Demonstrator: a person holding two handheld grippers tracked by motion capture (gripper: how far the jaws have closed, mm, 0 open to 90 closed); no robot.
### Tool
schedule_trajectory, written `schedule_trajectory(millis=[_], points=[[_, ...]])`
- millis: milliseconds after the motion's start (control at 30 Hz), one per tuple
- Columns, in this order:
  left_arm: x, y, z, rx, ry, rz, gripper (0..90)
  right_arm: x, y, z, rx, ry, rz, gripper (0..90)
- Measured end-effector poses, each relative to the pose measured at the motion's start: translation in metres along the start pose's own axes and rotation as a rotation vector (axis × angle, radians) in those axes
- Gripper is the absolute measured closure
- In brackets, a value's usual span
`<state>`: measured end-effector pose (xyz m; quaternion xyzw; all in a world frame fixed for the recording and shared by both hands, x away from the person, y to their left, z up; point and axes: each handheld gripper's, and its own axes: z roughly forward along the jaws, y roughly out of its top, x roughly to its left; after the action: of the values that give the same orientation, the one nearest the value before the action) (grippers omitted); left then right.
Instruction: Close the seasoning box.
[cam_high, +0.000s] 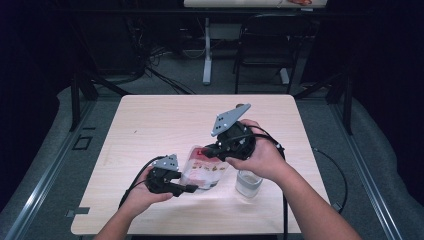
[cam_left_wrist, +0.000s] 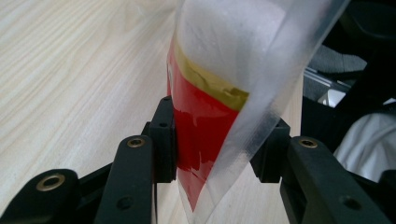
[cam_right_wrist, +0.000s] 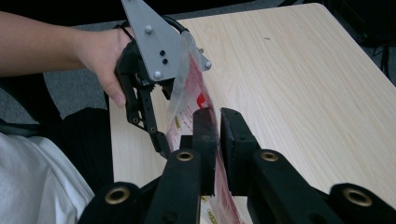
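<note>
The table (cam_high: 165, 120) carried the work near its front edge. The pouch (cam_high: 206, 172), a clear plastic bag with red and yellow print, was held between the two grippers, just above the tabletop. The right gripper (cam_high: 206, 149) pinched the pouch's top edge, its jaws drawn almost together with the film between them, as the right gripper view showed (cam_right_wrist: 218, 135). The left gripper (cam_high: 191, 188) was clamped on the pouch's lower corner; in the left gripper view (cam_left_wrist: 215, 154) both jaws pressed against the red-printed film. A small clear glass (cam_high: 248, 183) stood on the table just right of the pouch, beneath the right hand (cam_high: 262, 155).
</note>
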<state>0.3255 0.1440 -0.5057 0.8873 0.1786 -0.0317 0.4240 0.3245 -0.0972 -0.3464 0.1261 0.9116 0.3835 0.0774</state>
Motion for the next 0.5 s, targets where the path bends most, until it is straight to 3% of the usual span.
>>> schedule_trajectory(millis=[500], points=[[0.004, -0.003, -0.013, 0.042, 0.023, 0.008, 60.6, -0.002, -0.015, -0.002, -0.019, -0.02, 0.019, 89.7]])
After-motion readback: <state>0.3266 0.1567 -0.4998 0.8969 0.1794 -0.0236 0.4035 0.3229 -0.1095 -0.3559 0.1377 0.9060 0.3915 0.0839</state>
